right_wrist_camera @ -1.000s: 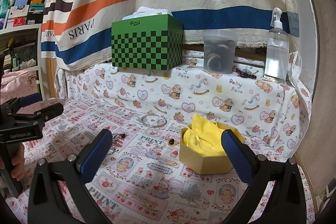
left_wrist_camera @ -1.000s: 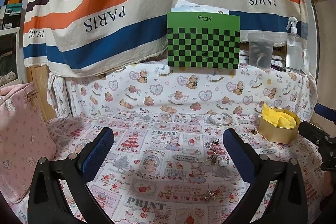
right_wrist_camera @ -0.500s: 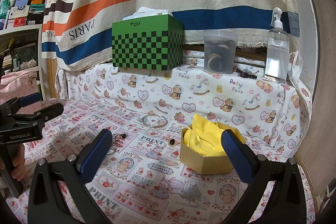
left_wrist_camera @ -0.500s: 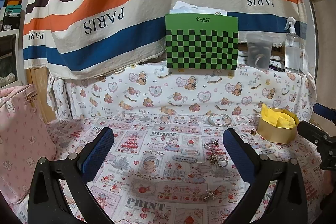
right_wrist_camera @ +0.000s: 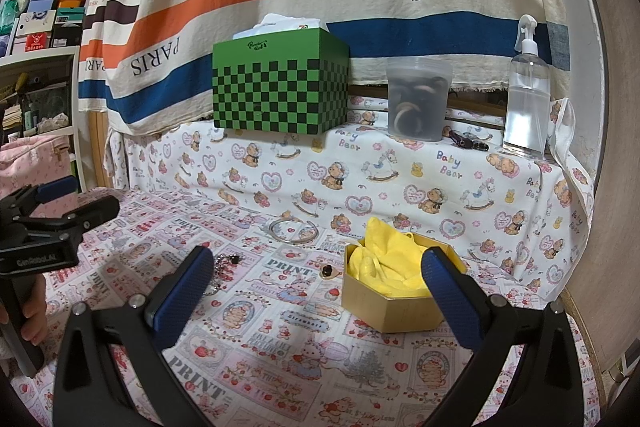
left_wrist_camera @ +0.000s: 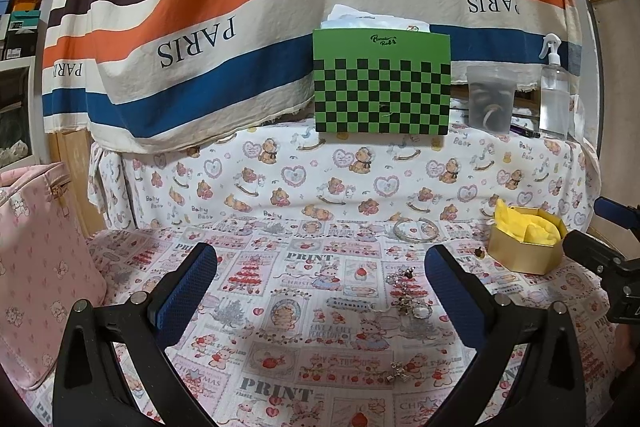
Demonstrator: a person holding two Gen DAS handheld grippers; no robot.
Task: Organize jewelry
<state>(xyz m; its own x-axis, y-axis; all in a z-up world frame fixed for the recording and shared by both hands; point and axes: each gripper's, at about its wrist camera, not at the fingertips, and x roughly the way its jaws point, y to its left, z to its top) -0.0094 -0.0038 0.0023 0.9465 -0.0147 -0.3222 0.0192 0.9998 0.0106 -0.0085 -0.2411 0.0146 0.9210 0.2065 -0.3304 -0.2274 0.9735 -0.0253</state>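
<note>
A gold hexagonal box [right_wrist_camera: 394, 303] lined with yellow cloth [right_wrist_camera: 384, 263] sits on the printed cloth; it also shows in the left wrist view [left_wrist_camera: 524, 251]. A silver bangle [right_wrist_camera: 293, 230] [left_wrist_camera: 415, 230] lies behind a small dark ring [right_wrist_camera: 328, 271] [left_wrist_camera: 479, 251]. A heap of chains and charms [left_wrist_camera: 408, 297] [right_wrist_camera: 226, 267] lies in the middle, and another small charm [left_wrist_camera: 400, 377] lies nearer. My left gripper [left_wrist_camera: 320, 285] is open and empty above the cloth. My right gripper [right_wrist_camera: 316, 285] is open and empty, in front of the box.
A pink bag [left_wrist_camera: 36, 267] stands at the left. On the raised ledge behind are a green checkered box [left_wrist_camera: 382, 83], a clear tub [left_wrist_camera: 491, 99] and a spray bottle [left_wrist_camera: 554, 95]. A striped cloth hangs behind.
Both grippers stay open. The left wrist view has shifted slightly, with the scene sliding a little left and down. The right has barely moved.
</note>
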